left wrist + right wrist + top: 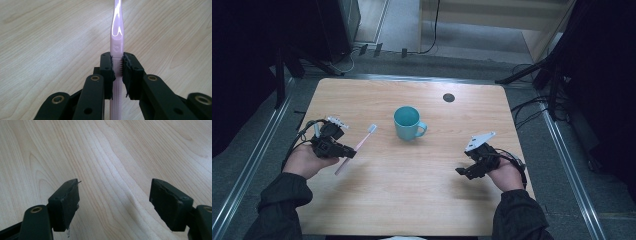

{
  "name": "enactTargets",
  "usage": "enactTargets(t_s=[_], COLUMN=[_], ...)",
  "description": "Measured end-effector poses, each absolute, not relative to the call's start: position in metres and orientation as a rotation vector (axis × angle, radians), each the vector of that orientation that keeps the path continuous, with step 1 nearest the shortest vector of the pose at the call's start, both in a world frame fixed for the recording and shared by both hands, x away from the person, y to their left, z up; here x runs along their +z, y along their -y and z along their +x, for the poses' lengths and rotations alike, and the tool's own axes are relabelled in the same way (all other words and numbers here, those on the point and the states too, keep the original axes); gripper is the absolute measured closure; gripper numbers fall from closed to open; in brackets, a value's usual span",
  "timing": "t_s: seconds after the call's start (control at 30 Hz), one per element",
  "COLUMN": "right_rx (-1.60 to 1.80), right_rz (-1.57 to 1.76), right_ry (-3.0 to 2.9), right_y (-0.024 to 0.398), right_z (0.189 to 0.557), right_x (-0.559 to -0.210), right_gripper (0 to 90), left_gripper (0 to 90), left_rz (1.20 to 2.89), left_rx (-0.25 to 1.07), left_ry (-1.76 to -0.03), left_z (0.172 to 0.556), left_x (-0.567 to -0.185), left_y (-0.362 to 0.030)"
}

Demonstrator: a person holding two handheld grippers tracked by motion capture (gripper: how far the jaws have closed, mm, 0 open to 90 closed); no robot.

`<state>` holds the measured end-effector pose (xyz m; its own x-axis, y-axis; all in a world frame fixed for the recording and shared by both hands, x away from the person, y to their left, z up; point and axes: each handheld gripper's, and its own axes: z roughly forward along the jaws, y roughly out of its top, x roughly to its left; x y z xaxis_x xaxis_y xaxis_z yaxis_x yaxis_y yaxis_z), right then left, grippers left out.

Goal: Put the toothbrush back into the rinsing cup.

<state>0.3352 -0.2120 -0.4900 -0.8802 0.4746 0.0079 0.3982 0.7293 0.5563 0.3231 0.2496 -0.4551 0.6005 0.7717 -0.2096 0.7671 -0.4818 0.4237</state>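
Toothbrush [357,148], pink handle with pale bristle head, lying diagonally at left centre of the high view on the wooden table [412,200], head pointing up-right toward the teal mug [408,123] at frame centre. Clamped already by the left gripper [346,151], jaws pressed together on the ribbed lower handle, seen plainly in the left gripper view with toothbrush [117,37] running straight up out of the top of that frame. Right gripper [460,173] resting at lower right of the high view, jaws wide apart over bare wood, nothing between them; same in the right gripper view, right gripper [115,205] empty. Likely step: lift and carry to the mug. For a clean job: keep grip firm, lift straight off the table before swinging, tilt handle-down or head-down early, aim over the mug opening not the rim, lower slowly. Grip sits low on the handle, so long end may swing or clip the mug wall; watch for knocking the mug over. Steadying with right gripper at the mug handle possible if needed.
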Motion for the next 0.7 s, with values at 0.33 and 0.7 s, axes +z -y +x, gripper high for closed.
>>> enactTargets(t_s=[0.33, 0.7], right_rx=[0.854, 0.86], right_rz=[0.7, 0.702], right_ry=[-2.795, -2.791], right_y=[0.2112, 0.2115], right_z=[0.3348, 0.3348], right_x=[-0.4896, -0.4899], right_gripper=[23.9, 23.9], left_gripper=[78.4, 78.3], left_rz=[2.308, 2.225], left_rx=[0.066, 0.09], left_ry=[-1.222, -1.252], left_z=[0.3248, 0.3245], left_x=[-0.4529, -0.45], left_y=[-0.2473, -0.2498])
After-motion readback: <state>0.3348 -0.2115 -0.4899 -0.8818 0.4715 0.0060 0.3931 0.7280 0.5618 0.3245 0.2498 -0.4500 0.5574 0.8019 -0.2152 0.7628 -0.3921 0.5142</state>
